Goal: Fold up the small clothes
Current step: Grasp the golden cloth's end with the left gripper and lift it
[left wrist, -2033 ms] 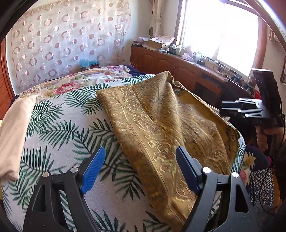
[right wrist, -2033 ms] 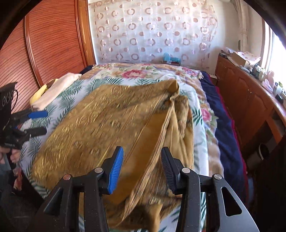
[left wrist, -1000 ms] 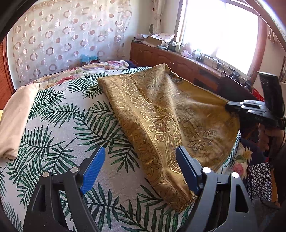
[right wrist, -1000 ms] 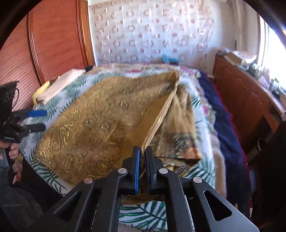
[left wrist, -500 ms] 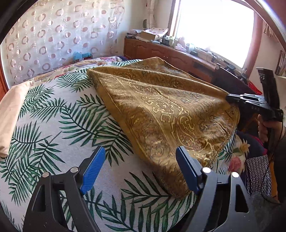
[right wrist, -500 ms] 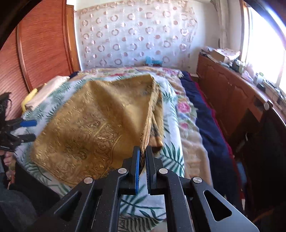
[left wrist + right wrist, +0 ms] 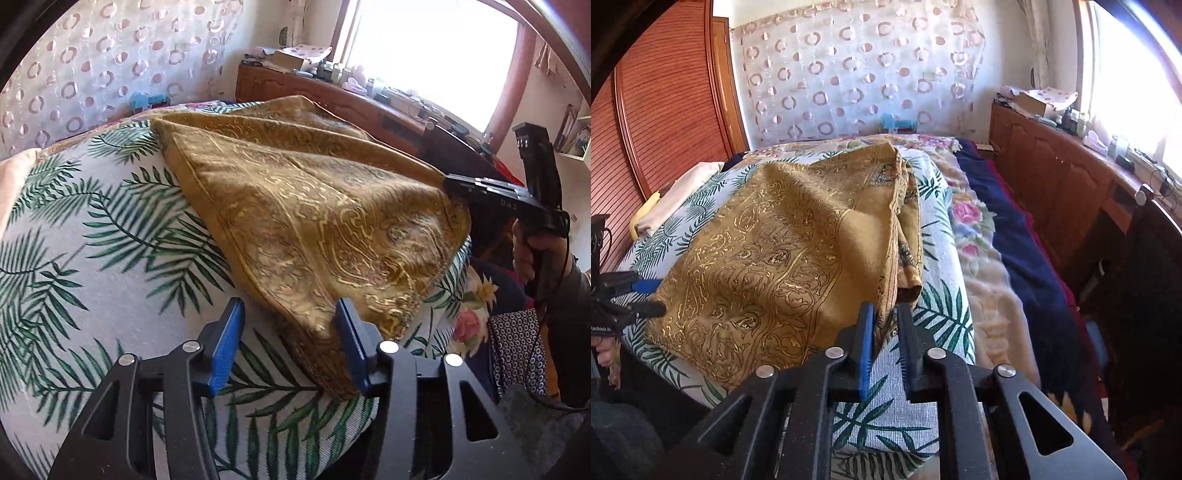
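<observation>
A gold paisley cloth (image 7: 314,206) (image 7: 768,258) lies folded over on the palm-leaf bedsheet (image 7: 92,240) (image 7: 942,314). My left gripper (image 7: 289,306) straddles its near corner. Its jaws are closing: the right pad touches the cloth and the left pad is still apart from it. In the right wrist view the left gripper (image 7: 650,295) sits at the cloth's far left edge. My right gripper (image 7: 886,310) has the cloth's folded edge between its pads and its jaws are opening, with a gap showing. From the left wrist view, the cloth still rises to the right gripper (image 7: 448,181).
A folded cream cloth (image 7: 683,192) lies at the bed's left side. A dark blue blanket (image 7: 1015,240) and a floral cover run along the right side. A wooden cabinet (image 7: 1052,177) with clutter stands under the window. A hand (image 7: 532,251) holds the right gripper's handle.
The left gripper came down over the cloth's near corner and its jaws narrowed. The right gripper's jaws, shut on the cloth edge before, have parted slightly.
</observation>
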A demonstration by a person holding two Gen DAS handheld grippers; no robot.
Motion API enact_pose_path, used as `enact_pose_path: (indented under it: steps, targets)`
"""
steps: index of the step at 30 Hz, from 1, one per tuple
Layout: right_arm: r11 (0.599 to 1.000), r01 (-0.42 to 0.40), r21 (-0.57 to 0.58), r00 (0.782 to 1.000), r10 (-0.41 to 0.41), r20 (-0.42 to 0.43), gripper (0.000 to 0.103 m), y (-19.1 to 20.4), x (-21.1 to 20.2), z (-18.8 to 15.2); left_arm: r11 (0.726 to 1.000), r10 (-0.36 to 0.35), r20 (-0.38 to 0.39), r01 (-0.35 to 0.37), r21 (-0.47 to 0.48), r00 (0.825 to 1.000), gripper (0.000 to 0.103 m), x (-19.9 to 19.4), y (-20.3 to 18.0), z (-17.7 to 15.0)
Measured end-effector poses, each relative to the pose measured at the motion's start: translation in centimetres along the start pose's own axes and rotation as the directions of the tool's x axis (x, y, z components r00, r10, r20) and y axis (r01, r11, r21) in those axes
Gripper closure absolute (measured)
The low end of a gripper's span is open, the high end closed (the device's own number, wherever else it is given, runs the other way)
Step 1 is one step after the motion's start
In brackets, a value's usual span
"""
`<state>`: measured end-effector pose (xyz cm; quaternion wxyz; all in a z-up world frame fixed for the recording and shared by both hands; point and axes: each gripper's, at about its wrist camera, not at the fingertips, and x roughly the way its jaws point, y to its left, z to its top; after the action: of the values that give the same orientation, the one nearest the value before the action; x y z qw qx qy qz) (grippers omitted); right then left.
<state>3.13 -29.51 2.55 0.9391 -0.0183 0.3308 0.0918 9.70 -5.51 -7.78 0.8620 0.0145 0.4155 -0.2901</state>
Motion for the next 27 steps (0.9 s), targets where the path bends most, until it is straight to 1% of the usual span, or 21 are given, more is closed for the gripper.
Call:
enact_pose_path:
  steps: [1,2,4,6,7,9,11,13,16,19,21,23,27]
  targets:
    - [1.0,0.008,-0.002,1.0,-0.008,0.005,0.077,0.0,-0.1,-0.1,1.0,-0.014,-0.005,0.014,0.0,1.0,0.065,0.1,-0.2,-0.1]
    - [1.0,0.019,-0.003,1.0,-0.019,0.01,0.064,0.0,-0.2,0.0,1.0,-0.03,-0.01,0.031,0.006,0.999,0.071,0.2,-0.4,-0.2]
    - [1.0,0.014,0.001,0.999,-0.014,0.029,0.051,0.1,-0.7,0.0,0.999,-0.038,-0.006,0.038,0.014,0.999,0.09,0.1,-0.9,-0.1]
    - [1.0,-0.003,-0.001,0.999,0.003,0.04,0.045,0.5,-1.1,-0.1,0.999,-0.025,0.013,0.025,0.021,1.0,0.095,-0.4,-1.2,0.2]
    - [1.0,-0.007,-0.007,0.999,0.007,0.045,0.042,0.7,-1.4,-0.2,0.999,-0.03,0.034,0.029,0.019,0.999,0.096,-1.0,-1.4,0.5]
    - [0.999,-0.028,-0.025,0.998,0.029,0.053,0.038,1.3,-1.8,-0.4,0.999,-0.035,0.074,0.033,0.026,0.997,0.097,-2.3,-1.9,1.5]
    - [0.998,-0.054,-0.043,0.997,0.057,0.058,0.03,2.0,-2.1,-0.5,0.999,-0.04,0.109,0.037,0.034,0.993,0.097,-3.3,-2.4,2.6]
    - [0.994,-0.085,-0.063,0.994,0.089,0.064,0.027,3.0,-2.4,-0.6,0.998,-0.048,0.149,0.042,0.044,0.988,0.097,-4.5,-3.0,4.0]
    - [0.987,-0.134,-0.092,0.987,0.141,0.076,0.02,4.5,-3.0,-0.9,0.997,-0.043,0.188,0.032,0.064,0.981,0.097,-5.3,-3.7,5.7]
    - [0.976,-0.184,-0.12,0.978,0.194,0.074,0.02,5.7,-3.2,-1.2,0.997,-0.041,0.207,0.027,0.066,0.978,0.097,-5.6,-3.8,6.6]
    - [0.97,-0.2,-0.139,0.975,0.21,0.066,0.019,6.2,-3.1,-1.5,0.998,-0.04,0.213,0.027,0.064,0.976,0.097,-5.5,-3.9,7.0]
    - [0.966,-0.209,-0.153,0.975,0.219,0.05,0.019,6.3,-2.7,-1.8,0.998,-0.04,0.221,0.028,0.057,0.974,0.097,-5.5,-3.7,7.4]
    - [0.967,-0.198,-0.161,0.98,0.201,0.002,0.019,6.2,-1.0,-2.3,0.998,-0.036,0.239,0.025,0.051,0.97,0.097,-5.7,-3.4,8.3]
